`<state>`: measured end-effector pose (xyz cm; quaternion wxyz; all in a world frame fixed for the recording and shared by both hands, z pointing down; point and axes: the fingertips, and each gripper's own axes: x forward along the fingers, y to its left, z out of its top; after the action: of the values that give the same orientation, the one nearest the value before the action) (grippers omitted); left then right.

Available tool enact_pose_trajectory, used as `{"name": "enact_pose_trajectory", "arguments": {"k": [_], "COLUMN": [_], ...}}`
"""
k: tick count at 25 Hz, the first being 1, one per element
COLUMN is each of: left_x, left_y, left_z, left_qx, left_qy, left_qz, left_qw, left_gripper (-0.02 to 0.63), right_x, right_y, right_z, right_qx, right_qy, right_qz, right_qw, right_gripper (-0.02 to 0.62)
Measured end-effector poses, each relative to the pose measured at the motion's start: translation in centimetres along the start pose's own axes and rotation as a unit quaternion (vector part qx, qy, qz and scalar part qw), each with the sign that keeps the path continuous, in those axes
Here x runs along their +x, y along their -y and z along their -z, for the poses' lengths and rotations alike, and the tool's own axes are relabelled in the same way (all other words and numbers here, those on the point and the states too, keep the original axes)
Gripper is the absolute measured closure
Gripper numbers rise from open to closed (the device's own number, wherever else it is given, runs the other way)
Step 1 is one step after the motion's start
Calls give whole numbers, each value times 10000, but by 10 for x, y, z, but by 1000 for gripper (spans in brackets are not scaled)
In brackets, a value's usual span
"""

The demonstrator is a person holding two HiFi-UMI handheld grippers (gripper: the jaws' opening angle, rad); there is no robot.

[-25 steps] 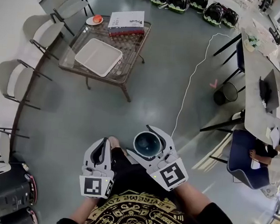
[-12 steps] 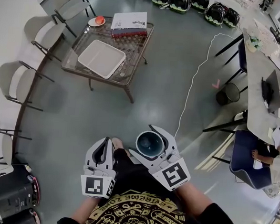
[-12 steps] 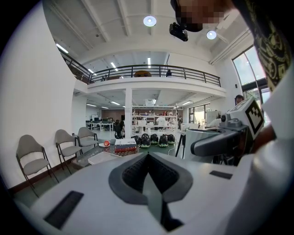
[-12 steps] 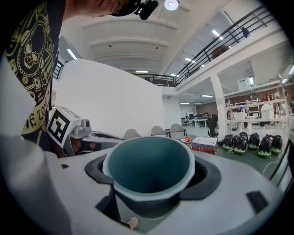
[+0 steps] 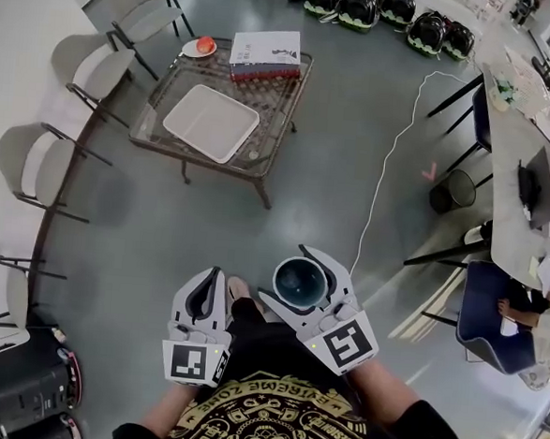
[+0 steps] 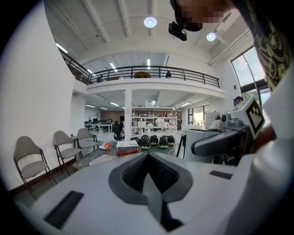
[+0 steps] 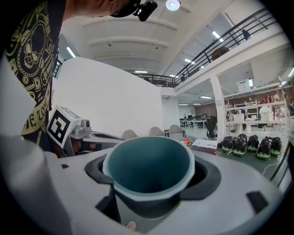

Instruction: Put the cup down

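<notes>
A teal cup [image 5: 299, 281] with a pale rim sits upright between the jaws of my right gripper [image 5: 298, 264], which is shut on it at chest height above the grey floor. In the right gripper view the cup [image 7: 149, 167] fills the middle, and the gripper [image 7: 150, 175] clasps its sides with dark pads [image 7: 95, 170]. My left gripper [image 5: 212, 277] hangs just left of it, shut, with nothing in it. In the left gripper view its jaws [image 6: 148, 158] meet along a line, and the right gripper shows at the right edge.
Ahead to the left stands a glass-topped table [image 5: 167, 104]. It holds a white tray [image 5: 211, 123], a boxed book [image 5: 266, 54] and a plate with a red fruit [image 5: 203, 46]. Chairs [image 5: 35, 164] line the left wall. A cable [image 5: 382, 170], a bin [image 5: 456, 189] and desks lie right.
Both grippers have moved forward together, the cup still held. The table and chairs have slid slightly right and down in the head view.
</notes>
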<state>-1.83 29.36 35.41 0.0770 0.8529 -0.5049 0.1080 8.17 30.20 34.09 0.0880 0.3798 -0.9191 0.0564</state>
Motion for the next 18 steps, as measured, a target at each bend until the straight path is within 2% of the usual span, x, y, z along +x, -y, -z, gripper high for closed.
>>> {"name": "enact_pose_trajectory", "arguments": {"k": [10,18], "left_x": [10,24], "left_y": [-58,-104], "left_z": [-8,-18], "left_qx": [-88,-99], "left_qy": [82,221], "left_qz": [-42,75], "left_qw": [9999,9997], "left_gripper": [609,609], "right_x": [52,95], "right_y": [-3,0], "right_z": [-24,-40], "right_qx": [-59,-49], "right_qy": [122,150], "right_qz": [101,333], "right_qw": [9999,9993], "right_gripper": [215,215]}}
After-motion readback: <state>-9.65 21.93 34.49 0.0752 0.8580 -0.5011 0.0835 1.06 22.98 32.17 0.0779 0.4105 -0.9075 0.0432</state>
